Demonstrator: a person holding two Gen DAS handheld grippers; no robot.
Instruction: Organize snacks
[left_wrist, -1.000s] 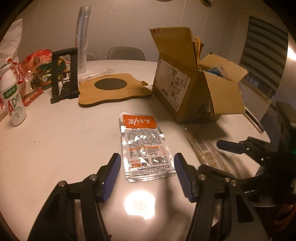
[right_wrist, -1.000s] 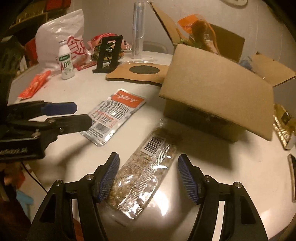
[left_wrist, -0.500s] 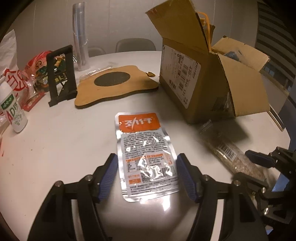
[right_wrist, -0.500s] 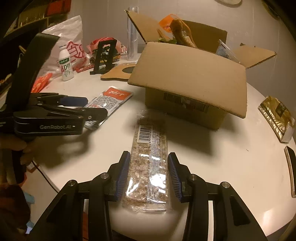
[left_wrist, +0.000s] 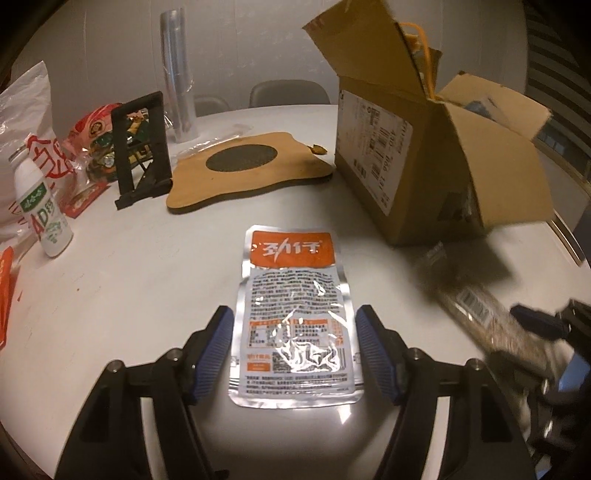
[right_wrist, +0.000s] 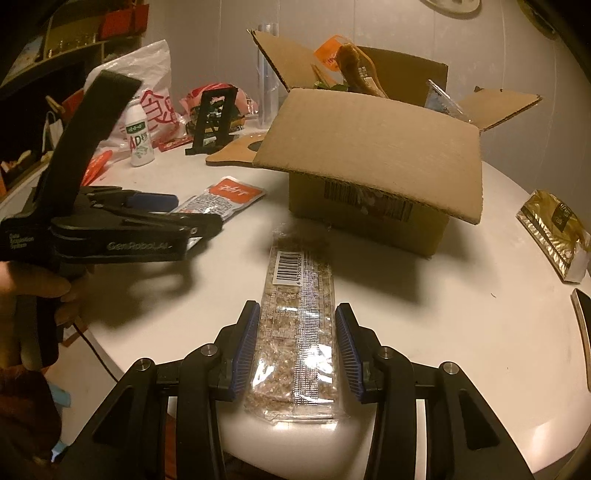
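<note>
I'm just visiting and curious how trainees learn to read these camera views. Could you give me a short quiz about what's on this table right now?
1. True or false: the silver pouch lies flat on the table between the fingers of the left gripper.
2. What lies between the fingers of the right gripper? A) a white bottle B) a clear-wrapped grain bar C) a gold packet
3. Fill in: the cardboard box has its flaps ____.

Key:
1. True; the fingers stand apart on either side of it, without squeezing it.
2. B, the grain bar; its far end carries a barcode.
3. Open; snacks poke out of the top.
</note>
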